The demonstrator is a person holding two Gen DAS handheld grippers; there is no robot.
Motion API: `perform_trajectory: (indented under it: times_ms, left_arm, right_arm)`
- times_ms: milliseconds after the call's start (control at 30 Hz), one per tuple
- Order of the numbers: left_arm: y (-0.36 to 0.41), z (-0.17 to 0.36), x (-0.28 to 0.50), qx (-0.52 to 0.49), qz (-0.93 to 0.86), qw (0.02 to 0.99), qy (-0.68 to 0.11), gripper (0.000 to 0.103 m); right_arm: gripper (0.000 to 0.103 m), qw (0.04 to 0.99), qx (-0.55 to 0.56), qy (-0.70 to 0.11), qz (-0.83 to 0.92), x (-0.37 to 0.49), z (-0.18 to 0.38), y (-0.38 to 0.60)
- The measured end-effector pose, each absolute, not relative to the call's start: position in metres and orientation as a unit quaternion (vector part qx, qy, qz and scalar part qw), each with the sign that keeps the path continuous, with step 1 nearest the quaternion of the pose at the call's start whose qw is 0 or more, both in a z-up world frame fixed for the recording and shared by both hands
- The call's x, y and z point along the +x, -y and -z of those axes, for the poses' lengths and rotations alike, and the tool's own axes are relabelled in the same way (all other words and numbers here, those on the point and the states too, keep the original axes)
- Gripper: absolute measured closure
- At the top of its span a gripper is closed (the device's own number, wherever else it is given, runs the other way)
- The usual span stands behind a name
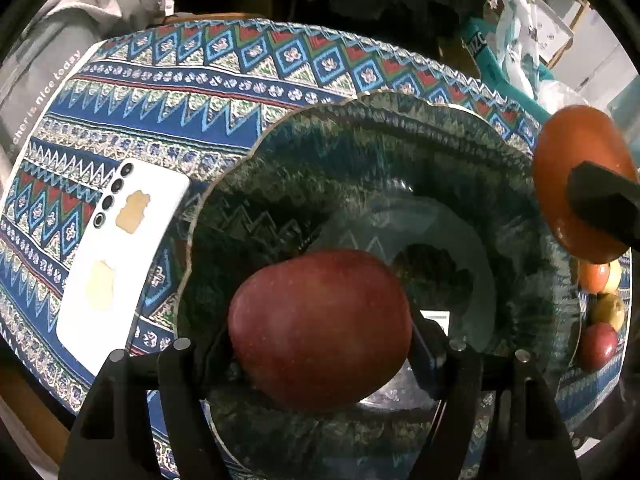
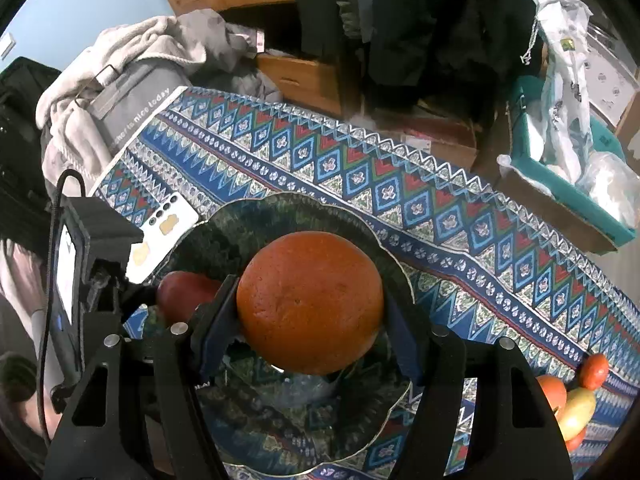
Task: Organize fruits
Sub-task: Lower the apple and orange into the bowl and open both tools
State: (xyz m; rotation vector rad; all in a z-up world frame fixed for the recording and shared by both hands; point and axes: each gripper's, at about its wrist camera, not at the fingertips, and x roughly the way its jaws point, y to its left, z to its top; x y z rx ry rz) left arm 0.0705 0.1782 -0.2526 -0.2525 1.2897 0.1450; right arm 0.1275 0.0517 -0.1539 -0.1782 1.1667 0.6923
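Pinching a red apple (image 1: 320, 330), left tongs (image 1: 320, 344) hang over the glass dish (image 1: 360, 152), lower centre of the left view. Right tongs (image 2: 312, 316) clamp an orange (image 2: 310, 304) above the same dish, centre of the right view. White phone (image 1: 120, 248) lies on the patterned cloth (image 1: 180, 92) of the worktop, left of the dish. Loose fruits (image 2: 576, 400) sit lower right on the cloth.

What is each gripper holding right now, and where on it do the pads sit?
The left gripper clamps a red apple across its sides. The right gripper clamps an orange across its widest part.
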Motion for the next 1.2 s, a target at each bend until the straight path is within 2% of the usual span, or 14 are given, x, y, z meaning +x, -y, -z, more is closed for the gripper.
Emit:
perform_trajectory:
  times_ms: [200,267,633,933,1200]
  left_arm:
    - [-0.177,0.243,0.069,-0.119,-0.064,0.801,-0.584,0.026]
    - [-0.177,0.236,0.068,-0.117,-0.067,0.804,-0.579,0.023]
    - [-0.199,0.203,0.046,-0.156,-0.067,0.81,-0.561,0.023]
    - [-0.196,0.19,0.047,-0.151,-0.07,0.82,-0.547,0.022]
    - [-0.193,0.172,0.047,-0.152,-0.061,0.832,-0.53,0.023]
  right_arm:
    - [0.034,0.767,-0.084,-0.549,-0.321,0.126,0.163,-0.055]
    - [0.034,0.765,-0.082,-0.553,-0.32,0.126,0.165,-0.055]
    - [0.034,0.745,-0.076,-0.586,-0.31,0.129,0.188,-0.053]
    - [0.032,0.735,-0.082,-0.603,-0.298,0.129,0.203,-0.05]
    - [0.033,0.753,-0.06,-0.581,-0.301,0.131,0.182,-0.044]
